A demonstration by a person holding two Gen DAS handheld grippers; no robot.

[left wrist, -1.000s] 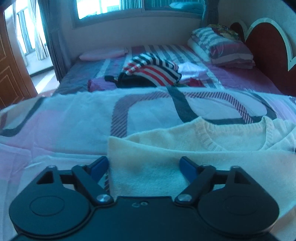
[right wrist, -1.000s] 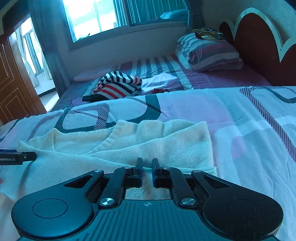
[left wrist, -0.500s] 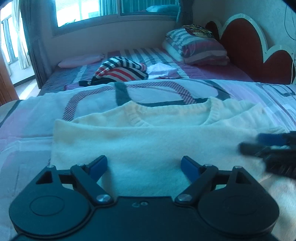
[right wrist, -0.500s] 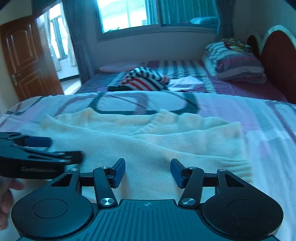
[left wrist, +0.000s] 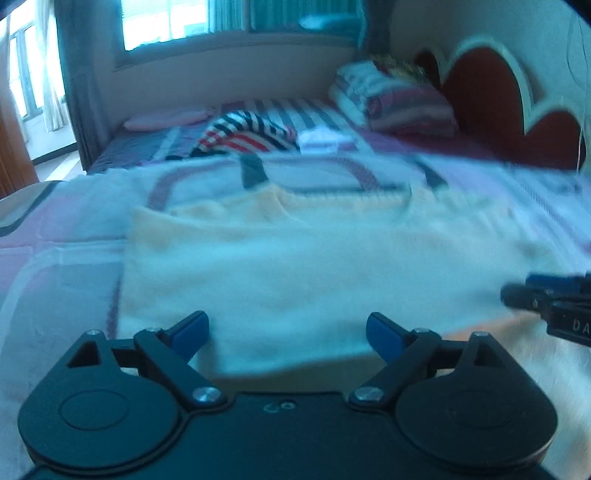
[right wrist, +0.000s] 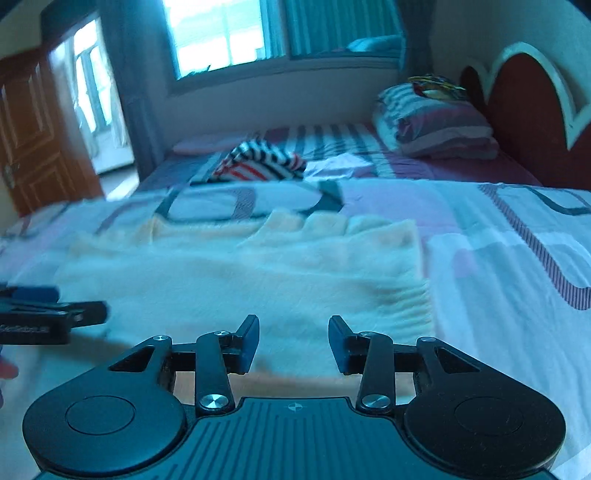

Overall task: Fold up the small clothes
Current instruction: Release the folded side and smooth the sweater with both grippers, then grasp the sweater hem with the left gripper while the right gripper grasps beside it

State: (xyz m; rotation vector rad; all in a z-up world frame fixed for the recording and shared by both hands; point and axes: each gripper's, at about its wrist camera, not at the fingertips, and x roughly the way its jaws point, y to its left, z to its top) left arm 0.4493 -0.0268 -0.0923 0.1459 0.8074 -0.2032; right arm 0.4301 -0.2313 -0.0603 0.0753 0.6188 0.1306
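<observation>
Striped pillows (right wrist: 436, 122), red headboard (right wrist: 524, 110)

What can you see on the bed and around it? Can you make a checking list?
Surface: bed with patterned quilt.
Job's things: cream knit sweater, spread flat, partly folded.
Clutter: striped clothes pile; white cloth; striped pillows.
Grippers: left gripper open, over the sweater's near edge; right gripper open, over its right part.
Cables: thin cord by the headboard.
Surroundings: window, wooden door, red headboard.
</observation>
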